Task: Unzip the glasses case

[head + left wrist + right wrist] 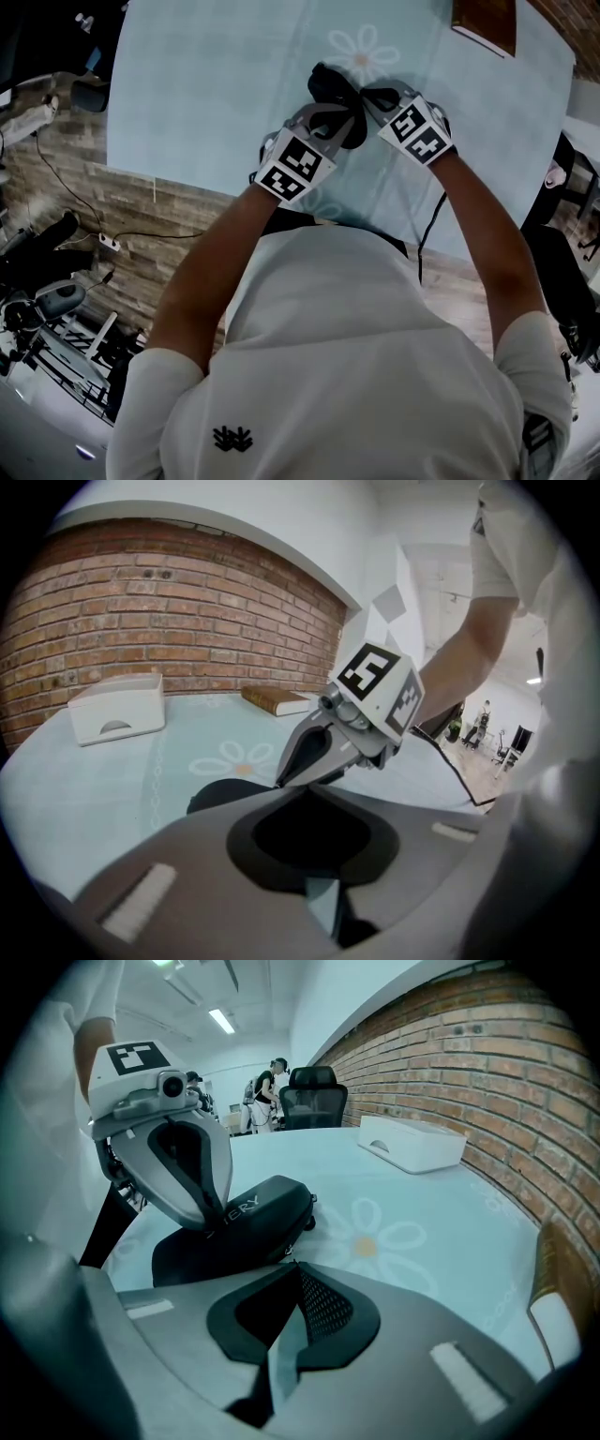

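The black glasses case lies on the pale blue tablecloth, its lid tilted up off the lower half. My left gripper reaches in from the near left. In the right gripper view the left gripper is shut with its tips on the lid's near end. My right gripper comes in from the right, and its jaws meet at the case's near rim, where a small zipper pull shows. In the left gripper view the right gripper sits just beyond my own shut left gripper, with the case behind.
A white box stands near the brick wall, also the white box. A brown book lies at the table's far right corner. A black cable hangs off the near edge. An office chair stands beyond the table.
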Demonstrator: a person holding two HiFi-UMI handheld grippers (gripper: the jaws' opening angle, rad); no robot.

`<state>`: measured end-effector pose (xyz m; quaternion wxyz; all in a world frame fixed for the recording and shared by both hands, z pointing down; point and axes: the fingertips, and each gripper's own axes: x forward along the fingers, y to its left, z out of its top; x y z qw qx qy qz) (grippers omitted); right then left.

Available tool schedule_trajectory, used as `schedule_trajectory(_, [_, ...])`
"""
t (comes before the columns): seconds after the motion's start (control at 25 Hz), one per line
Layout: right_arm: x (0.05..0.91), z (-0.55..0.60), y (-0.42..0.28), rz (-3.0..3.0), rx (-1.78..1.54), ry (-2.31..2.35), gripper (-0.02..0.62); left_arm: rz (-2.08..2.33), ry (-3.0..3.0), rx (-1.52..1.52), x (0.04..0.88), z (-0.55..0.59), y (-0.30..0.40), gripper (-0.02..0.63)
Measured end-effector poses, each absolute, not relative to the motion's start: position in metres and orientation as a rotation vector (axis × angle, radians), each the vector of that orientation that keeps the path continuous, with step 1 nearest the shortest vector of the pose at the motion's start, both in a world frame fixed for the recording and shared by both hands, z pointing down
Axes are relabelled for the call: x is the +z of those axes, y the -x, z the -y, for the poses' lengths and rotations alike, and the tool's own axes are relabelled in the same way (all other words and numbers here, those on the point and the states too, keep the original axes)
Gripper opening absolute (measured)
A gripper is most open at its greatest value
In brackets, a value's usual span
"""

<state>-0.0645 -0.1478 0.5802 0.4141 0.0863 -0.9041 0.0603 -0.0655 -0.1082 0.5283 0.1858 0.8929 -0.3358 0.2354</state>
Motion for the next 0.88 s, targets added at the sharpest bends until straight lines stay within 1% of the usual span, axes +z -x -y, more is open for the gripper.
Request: schedule_trajectory(0.88, [0.574,0.175,0.098,2.251,0.019,-0.027,0.002,0.944,-2.5,0.592,0.528,0.106,0.067,0.054])
